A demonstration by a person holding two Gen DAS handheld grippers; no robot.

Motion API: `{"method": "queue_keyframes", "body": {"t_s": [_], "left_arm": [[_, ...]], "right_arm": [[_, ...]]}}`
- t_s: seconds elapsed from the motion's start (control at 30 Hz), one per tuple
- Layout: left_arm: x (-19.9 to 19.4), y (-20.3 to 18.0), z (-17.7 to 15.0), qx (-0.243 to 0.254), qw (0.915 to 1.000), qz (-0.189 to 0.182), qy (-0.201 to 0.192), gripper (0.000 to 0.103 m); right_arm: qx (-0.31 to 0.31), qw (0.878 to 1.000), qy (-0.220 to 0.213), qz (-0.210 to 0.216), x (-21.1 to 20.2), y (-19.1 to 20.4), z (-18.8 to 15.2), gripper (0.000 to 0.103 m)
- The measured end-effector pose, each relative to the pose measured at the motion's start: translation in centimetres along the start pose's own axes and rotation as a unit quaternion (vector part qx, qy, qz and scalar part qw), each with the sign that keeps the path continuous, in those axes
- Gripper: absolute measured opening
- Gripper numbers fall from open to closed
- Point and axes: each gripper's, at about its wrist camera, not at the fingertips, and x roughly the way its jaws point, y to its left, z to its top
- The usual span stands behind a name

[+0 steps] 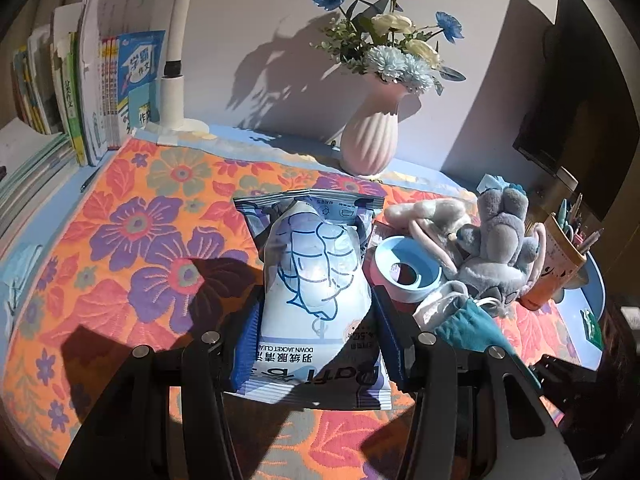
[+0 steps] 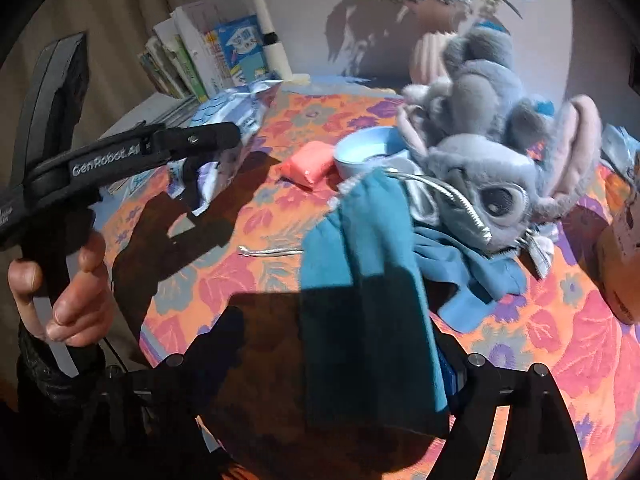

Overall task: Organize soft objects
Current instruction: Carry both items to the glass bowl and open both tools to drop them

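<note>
Glossy white-and-blue soft plastic wipes pack (image 1: 316, 288): light, squashy, slick film; held mid-body, pinched between left gripper (image 1: 314, 344) pads over the floral orange cloth (image 1: 132, 240). Grip the sides, not the seams. Right gripper (image 2: 348, 364) spread, teal fabric pouch (image 2: 360, 280) loose between its jaws, beside grey plush toy (image 2: 488, 160).

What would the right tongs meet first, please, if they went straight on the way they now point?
Most likely the teal cloth pouch, which already lies between the open right tongs. Beyond it sits the grey plush toy, though depth is hard to judge.
</note>
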Motion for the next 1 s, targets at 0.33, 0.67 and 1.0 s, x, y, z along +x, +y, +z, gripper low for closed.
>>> {"method": "queue_keyframes", "body": {"t_s": [0.33,0.67,1.0], "left_arm": [[-0.4,-1.2,-0.7,0.005,1.0000,0.001,0.007,0.049],[-3.7,-6.0,-0.2,0.040,0.9984,-0.030,-0.024,0.049],[-5.7,-16.6,1.0,0.114,0.9867,-0.103,-0.053,0.049]], "right_arm": [[-0.029,0.996,0.005,-0.087,1.6,-0.6,-1.1,0.027],[0.001,0.995,-0.072,-0.069,-5.6,-2.4,-1.3,0.011],[0.075,0.978,-0.149,-0.122,-15.1,-7.9,-3.3,0.011]]}}
